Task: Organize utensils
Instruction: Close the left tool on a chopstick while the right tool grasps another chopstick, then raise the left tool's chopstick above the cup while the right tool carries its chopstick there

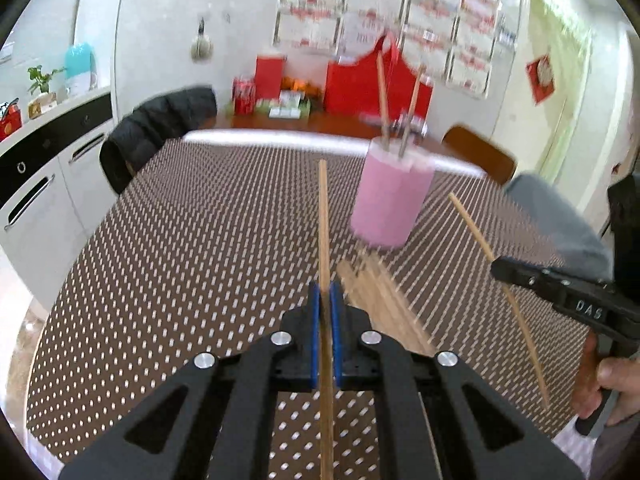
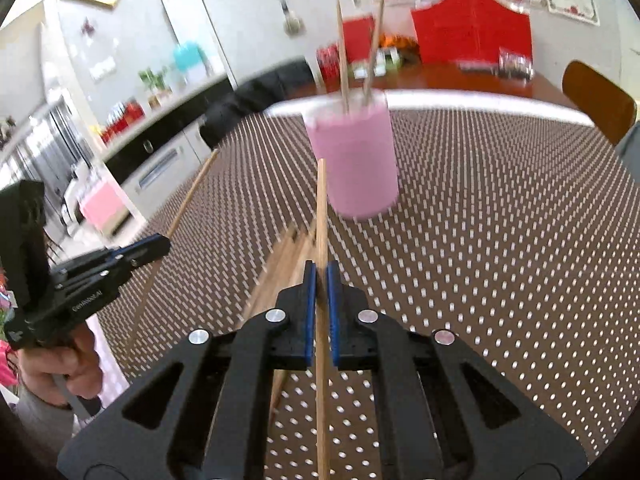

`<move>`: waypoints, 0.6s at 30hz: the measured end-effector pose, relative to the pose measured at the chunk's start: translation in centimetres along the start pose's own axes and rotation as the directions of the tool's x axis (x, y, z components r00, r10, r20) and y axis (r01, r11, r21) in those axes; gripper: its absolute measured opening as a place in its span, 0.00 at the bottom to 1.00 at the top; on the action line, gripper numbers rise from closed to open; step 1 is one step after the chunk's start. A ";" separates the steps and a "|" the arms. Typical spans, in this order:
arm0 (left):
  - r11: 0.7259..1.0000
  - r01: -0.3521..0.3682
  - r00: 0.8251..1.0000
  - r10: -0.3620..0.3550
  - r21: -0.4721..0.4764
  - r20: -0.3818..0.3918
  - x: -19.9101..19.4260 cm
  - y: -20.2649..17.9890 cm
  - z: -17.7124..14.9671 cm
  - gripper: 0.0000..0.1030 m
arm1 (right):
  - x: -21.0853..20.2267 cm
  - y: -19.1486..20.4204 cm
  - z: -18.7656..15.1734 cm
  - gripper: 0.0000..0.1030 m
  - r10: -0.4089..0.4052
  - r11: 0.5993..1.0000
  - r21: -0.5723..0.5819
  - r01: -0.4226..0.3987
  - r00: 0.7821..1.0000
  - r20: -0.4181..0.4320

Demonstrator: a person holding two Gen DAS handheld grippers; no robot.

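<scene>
On my left side, my left gripper is pressed together on a thin, pale wooden chopstick, its blue pads pinching the shaft at some point along its length, so that a long stretch runs forward past the fingertips and another runs back under the camera. The tip points up and ahead, toward the worktop's far edge. I judge this stick light and stiff but smooth; held this way it can pivot between the pads, so a firm pinch matters more than force.

In the middle, on the brown worktop with white dashes, lies a loose heap of more wooden chopsticks, just ahead of my grippers. They look slick and round enough to roll; I would take one near its middle, across its width, away from its neighbours. Beyond the heap stands the pink cylindrical holder, upright, with two chopsticks already leaning in it. It looks light, so a stick jabbed at its rim could tip it.

On my right, my right gripper is likewise clamped on a second wooden chopstick, whose tip points at the holder's near wall. In the left wrist view this stick slants upward, well apart from the holder.
</scene>
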State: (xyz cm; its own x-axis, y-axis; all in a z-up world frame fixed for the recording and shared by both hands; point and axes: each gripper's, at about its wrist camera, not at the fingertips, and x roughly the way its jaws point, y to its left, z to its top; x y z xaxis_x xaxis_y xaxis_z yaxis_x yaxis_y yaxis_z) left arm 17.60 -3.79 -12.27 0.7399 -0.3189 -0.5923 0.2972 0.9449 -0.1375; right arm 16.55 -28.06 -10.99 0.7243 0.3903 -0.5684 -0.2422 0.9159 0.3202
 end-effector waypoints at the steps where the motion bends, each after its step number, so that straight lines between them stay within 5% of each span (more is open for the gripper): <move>1: 1.000 0.005 1.000 -0.005 0.004 0.029 -0.5 -0.3 0.4 0.05 | -0.5 0.0 0.4 0.06 0.010 1.000 0.009 -0.010 0.999 0.031; 9: 0.994 0.098 0.960 -0.109 0.058 0.257 -2.6 -2.8 5.3 0.05 | -3.6 0.3 4.5 0.06 0.034 0.998 0.036 -0.046 0.958 0.285; 18: 0.966 0.237 0.849 -0.257 0.100 0.461 -1.5 -4.8 13.9 0.05 | -3.8 0.9 13.7 0.06 0.011 1.000 0.007 -0.017 0.877 0.480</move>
State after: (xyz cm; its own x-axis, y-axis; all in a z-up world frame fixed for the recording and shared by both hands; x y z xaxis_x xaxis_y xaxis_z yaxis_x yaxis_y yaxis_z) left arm 23.48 -8.85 0.31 0.8305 -0.5476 -0.1019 0.5234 0.8298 -0.1939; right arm 22.39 -29.96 1.82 0.9426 0.3073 -0.1308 -0.2497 0.9085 0.3349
